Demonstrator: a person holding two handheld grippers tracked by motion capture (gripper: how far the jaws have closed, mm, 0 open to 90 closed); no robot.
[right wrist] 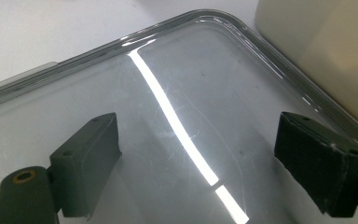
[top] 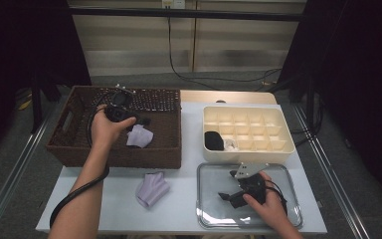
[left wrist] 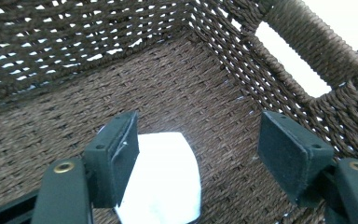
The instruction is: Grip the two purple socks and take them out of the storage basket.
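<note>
My left gripper [top: 140, 121] reaches into a brown wicker basket [top: 69, 144], just above a pale lilac cloth [top: 140, 136] that lies on the basket floor. In the left gripper view the jaws stand open [left wrist: 200, 149], and the cloth [left wrist: 163, 182] looks white and lies below them, nearer the left jaw, untouched. My right gripper [top: 229, 189] rests low over a clear plastic tray [top: 278, 174] at the front right. Its jaws [right wrist: 196, 154] are open with nothing between them above the glossy tray [right wrist: 177, 84].
A second lilac cloth [top: 151, 189] lies on the white table in front of the basket. A cream compartment box [top: 248, 112] stands behind the tray, with a black item [top: 214, 141] and a white item [top: 231, 146] in its front left cells. The box wall [right wrist: 326, 56] is close to the right gripper.
</note>
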